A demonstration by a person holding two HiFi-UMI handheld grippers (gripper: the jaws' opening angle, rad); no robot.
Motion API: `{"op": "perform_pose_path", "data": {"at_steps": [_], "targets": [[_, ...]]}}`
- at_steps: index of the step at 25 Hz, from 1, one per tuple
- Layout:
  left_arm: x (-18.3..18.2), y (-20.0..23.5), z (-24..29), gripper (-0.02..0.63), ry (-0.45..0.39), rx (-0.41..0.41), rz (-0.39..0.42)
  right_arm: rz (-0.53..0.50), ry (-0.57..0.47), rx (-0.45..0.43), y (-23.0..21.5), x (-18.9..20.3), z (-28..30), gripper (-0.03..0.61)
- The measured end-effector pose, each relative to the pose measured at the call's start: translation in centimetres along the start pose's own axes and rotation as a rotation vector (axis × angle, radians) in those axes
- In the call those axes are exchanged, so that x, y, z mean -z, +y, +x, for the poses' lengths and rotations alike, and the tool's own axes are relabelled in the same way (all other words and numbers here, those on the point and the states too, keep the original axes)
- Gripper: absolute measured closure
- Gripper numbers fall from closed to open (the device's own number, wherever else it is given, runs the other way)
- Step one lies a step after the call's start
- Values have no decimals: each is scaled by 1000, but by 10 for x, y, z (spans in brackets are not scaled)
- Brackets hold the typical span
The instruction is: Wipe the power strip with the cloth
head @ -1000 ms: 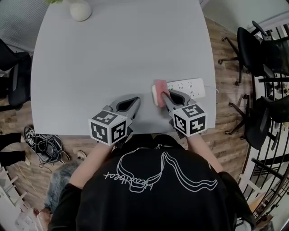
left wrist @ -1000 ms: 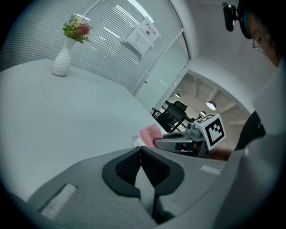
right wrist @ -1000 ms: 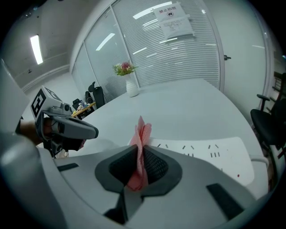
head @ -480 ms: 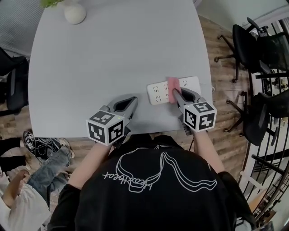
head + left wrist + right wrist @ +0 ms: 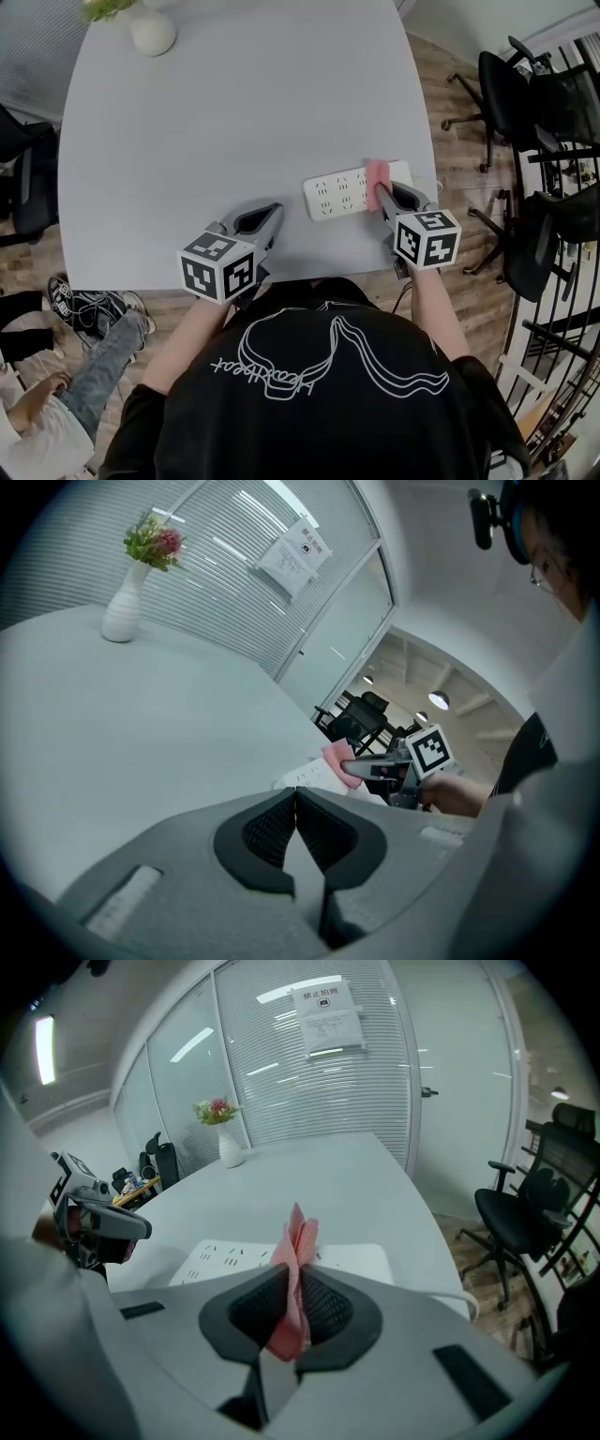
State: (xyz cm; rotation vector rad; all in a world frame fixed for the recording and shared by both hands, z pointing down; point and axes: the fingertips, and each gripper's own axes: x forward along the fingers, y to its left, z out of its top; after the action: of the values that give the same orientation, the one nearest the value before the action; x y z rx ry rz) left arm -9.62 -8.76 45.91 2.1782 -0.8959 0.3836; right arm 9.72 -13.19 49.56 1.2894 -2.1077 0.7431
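Observation:
A white power strip lies flat near the table's front right corner, also in the right gripper view and in the left gripper view. My right gripper is shut on a folded pink cloth, which rests on the strip's right part. The cloth pokes up between the dark pads. My left gripper sits at the table's front edge, left of the strip, shut with nothing in it.
A white vase with flowers stands at the table's far left corner. Black office chairs stand right of the grey table. A person's leg and shoes show on the floor at lower left.
My right gripper has slid the pink cloth rightward along the power strip, from its left end to its right part. The left gripper has barely moved.

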Motion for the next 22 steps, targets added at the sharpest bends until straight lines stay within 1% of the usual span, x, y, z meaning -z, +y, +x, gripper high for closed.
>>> {"op": "perform_pose_path", "data": {"at_steps": [13,18,22], "targets": [[-2,-1,7,600,-1,14,2,51,-15,111,-50,8,-19,529],[-2,-3,8,600,2,12,2,44,-13,151,-66,12,-28,529],[0,-11,8,600,2,7,10,46,-49,196,-81,16,-41,531]]}}
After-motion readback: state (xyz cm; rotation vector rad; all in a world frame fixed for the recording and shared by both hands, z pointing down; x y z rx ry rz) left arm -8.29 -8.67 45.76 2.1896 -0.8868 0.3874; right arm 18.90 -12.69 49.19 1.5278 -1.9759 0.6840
